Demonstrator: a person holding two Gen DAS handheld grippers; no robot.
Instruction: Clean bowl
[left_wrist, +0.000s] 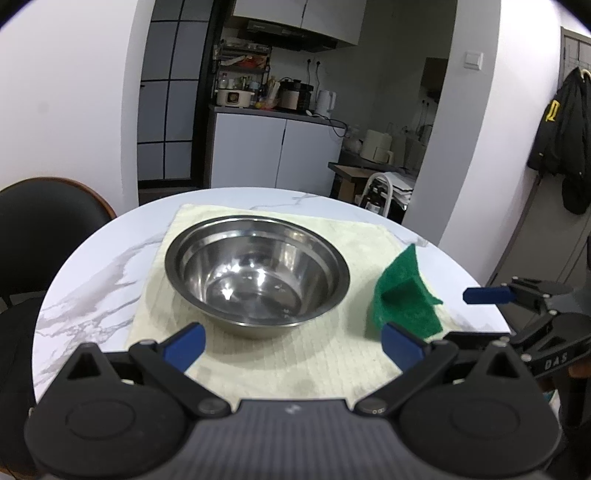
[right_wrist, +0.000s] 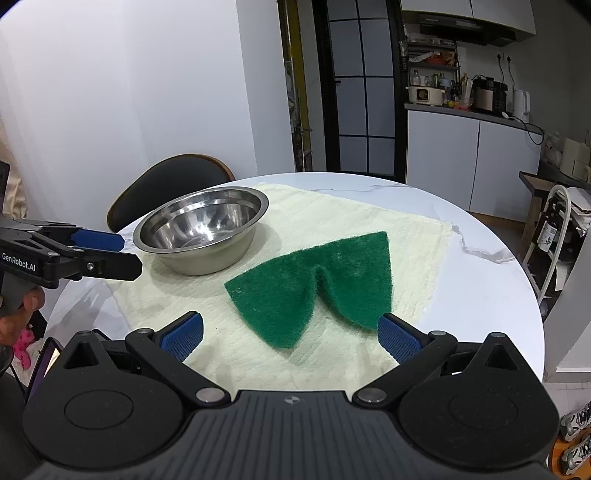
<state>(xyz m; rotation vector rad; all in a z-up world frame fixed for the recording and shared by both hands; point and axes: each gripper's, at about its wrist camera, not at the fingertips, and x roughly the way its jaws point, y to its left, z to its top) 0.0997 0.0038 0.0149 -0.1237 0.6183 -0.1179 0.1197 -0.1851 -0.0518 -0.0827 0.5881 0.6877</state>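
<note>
Bowl (left_wrist: 256, 271) upright on cream towel (left_wrist: 295, 354), toward counter (left_wrist: 92, 273) left edge, straight ahead of left gripper (left_wrist: 291, 345); jaws wide apart, holding nothing. Green scouring pad (right_wrist: 314, 284) crumpled on towel toward right edge, beside bowl, directly ahead of right gripper (right_wrist: 291, 332); jaws wide, empty. Pad's ridge runs roughly away from gripper, probably. Right gripper nearer pad.

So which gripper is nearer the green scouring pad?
Right. The right gripper is open just short of the green scouring pad; the left gripper faces the bowl beside it.
</note>
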